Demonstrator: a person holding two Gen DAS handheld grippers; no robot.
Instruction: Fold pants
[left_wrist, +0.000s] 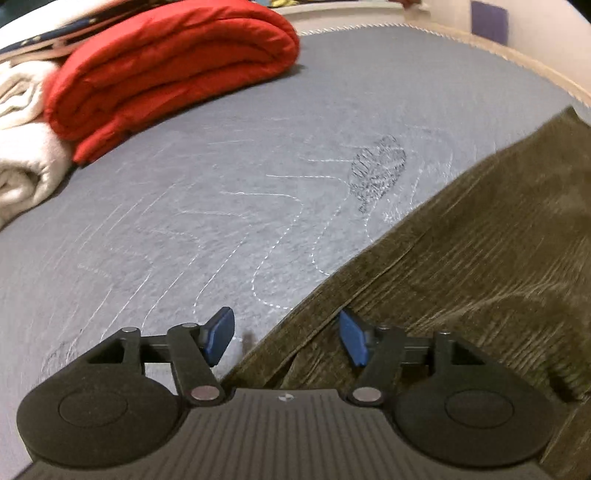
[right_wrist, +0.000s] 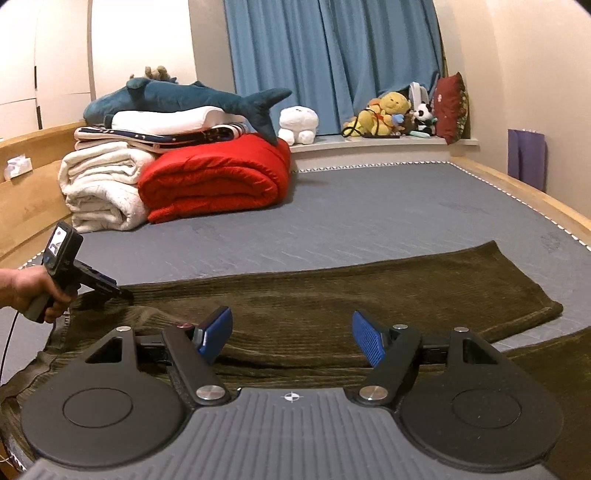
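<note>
Pants lie flat across the mattress, legs toward 3 o'clock, ready for folding; left gripper gapes empty over their edge; right gripper wide, empty, hovering.

Black gripper linkage, blue ribbed pads, silver screws, grey ridged body

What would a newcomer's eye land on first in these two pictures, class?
Probably the red folded quilt, bright against the grey mattress at the back left, with a blue plush shark lying on the bedding stack behind it. Next, the olive corduroy pants stretched across the near edge, beneath both open grippers.
</note>
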